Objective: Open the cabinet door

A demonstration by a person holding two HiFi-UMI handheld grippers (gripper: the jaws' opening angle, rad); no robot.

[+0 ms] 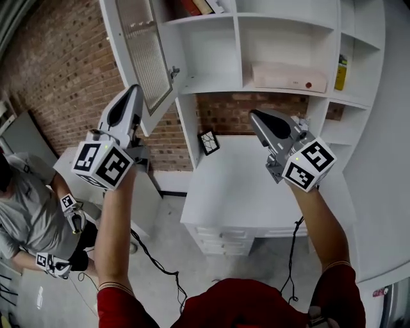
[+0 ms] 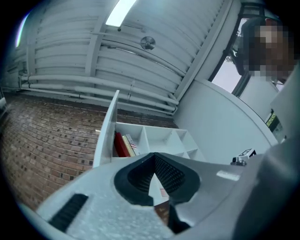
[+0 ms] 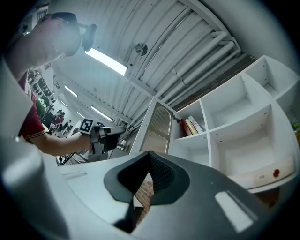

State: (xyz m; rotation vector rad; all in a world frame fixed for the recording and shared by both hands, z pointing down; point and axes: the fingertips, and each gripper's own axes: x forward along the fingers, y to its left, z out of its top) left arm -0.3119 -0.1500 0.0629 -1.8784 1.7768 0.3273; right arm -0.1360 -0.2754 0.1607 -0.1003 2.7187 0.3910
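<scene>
The white cabinet door [image 1: 138,51] with its ribbed glass pane stands swung open to the left, its small knob [image 1: 173,70] on the inner edge. My left gripper [image 1: 131,96] is shut on nothing, its tip in front of the door's lower part and left of the knob. My right gripper [image 1: 256,116] is also shut and empty, held over the desk below the shelves. In the left gripper view the gripper [image 2: 153,157] points up at the door's edge [image 2: 105,131]. The right gripper view shows its gripper [image 3: 150,154] aimed at the open door [image 3: 157,129].
The open shelves hold books [image 1: 198,6], a pale box [image 1: 288,77] and a yellow bottle [image 1: 341,72]. A white desk [image 1: 243,186] with drawers carries a marker card [image 1: 209,142]. A seated person [image 1: 25,211] is at the left by the brick wall [image 1: 57,64].
</scene>
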